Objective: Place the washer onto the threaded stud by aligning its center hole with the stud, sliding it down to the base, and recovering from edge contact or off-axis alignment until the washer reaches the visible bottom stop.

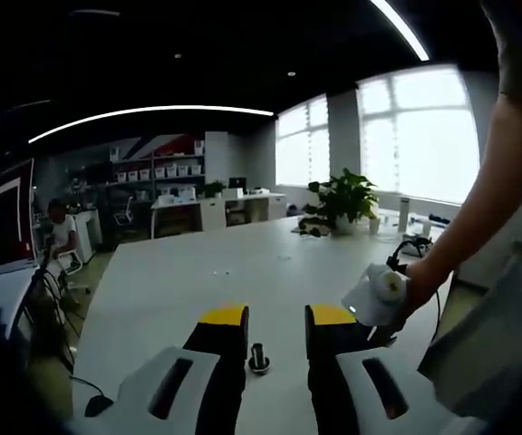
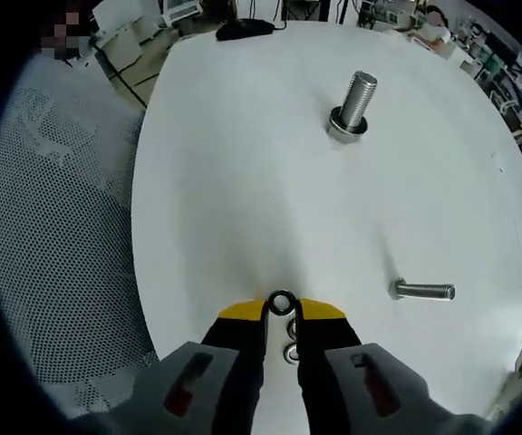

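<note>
The right gripper (image 2: 282, 309) pinches a washer (image 2: 282, 302) over the white table (image 2: 243, 181), well short of the upright threaded stud (image 2: 355, 101). The left gripper (image 1: 276, 316) hovers open, apparently empty.

The right claw (image 2: 282, 313) was nearly closed, pinching a washer (image 2: 282, 303); the left claw (image 1: 275, 319) stood open above the surface (image 1: 188, 272).

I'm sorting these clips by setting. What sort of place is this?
Most likely an open-plan office or lab workspace: a long white table, shelving with storage boxes along the far wall, a potted plant near big windows, and a person seated at a desk.
</note>
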